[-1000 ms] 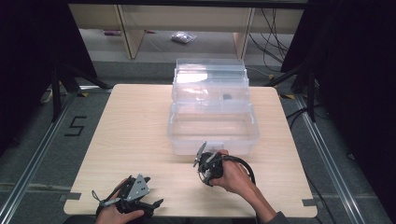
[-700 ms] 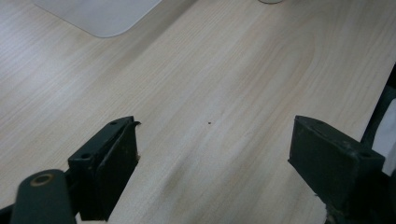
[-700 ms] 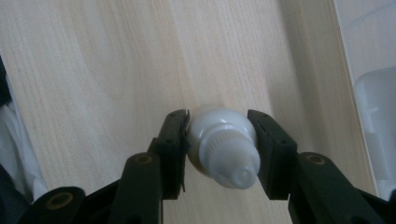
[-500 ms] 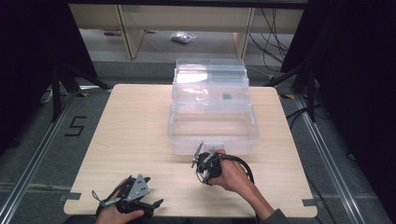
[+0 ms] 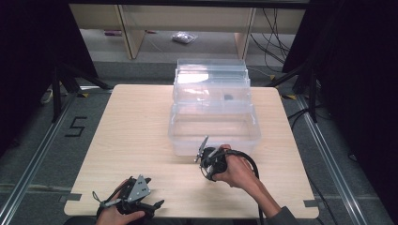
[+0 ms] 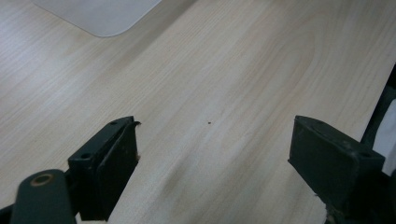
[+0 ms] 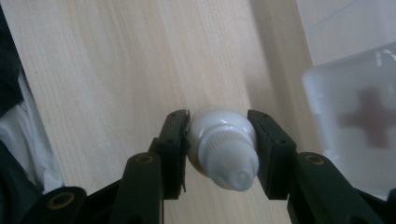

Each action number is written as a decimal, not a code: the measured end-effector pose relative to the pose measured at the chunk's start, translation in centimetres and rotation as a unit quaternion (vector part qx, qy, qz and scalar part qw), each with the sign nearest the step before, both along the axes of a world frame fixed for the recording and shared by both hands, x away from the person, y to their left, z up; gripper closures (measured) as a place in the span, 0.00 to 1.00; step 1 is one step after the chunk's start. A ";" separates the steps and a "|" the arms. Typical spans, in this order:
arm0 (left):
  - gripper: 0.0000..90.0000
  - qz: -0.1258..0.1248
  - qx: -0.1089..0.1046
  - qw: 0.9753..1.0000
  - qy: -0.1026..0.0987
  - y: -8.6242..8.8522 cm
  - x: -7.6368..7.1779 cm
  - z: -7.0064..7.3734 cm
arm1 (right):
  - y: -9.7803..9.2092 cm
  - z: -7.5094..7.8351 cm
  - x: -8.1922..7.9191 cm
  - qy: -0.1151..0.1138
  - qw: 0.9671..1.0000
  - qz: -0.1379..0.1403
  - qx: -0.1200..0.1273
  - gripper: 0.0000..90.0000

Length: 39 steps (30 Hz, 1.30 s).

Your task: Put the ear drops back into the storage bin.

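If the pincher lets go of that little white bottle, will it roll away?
Probably a little. The little white bottle looks round, with a ridged cap, so on its side it could roll across the smooth table. It seems small and likely light, since the right gripper holds it by two thin jaws. Its smooth plastic might slip if squeezed loosely.

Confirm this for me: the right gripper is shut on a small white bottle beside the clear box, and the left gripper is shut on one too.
Not quite. The right gripper is shut on the small white bottle beside the clear box, but the left gripper is open and holds nothing: the left gripper view shows its fingers wide apart over the bare wooden table.
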<state>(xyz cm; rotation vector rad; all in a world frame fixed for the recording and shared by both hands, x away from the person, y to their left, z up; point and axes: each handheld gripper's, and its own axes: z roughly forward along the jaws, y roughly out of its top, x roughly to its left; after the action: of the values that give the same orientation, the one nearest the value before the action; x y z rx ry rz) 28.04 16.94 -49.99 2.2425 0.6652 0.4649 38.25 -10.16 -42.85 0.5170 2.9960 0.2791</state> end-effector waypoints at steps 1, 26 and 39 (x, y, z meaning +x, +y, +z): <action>0.17 0.000 -0.001 1.000 -0.001 0.0 0.0 0.0 | -0.2 0.2 0.1 -0.008 1.000 0.000 0.007 0.67; 0.17 0.002 -0.003 1.000 0.000 0.0 0.0 0.0 | -5.3 5.7 1.7 0.004 0.998 -0.052 0.032 0.67; 0.17 0.004 -0.001 1.000 0.004 0.0 0.0 -0.1 | -7.8 8.4 3.0 -0.009 0.997 -0.075 0.034 0.67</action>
<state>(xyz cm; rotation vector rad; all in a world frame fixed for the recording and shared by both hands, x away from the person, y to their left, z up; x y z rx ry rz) 28.06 16.90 -50.09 2.2412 0.6801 0.4588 41.23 -17.93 -34.48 0.7365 2.9195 0.3709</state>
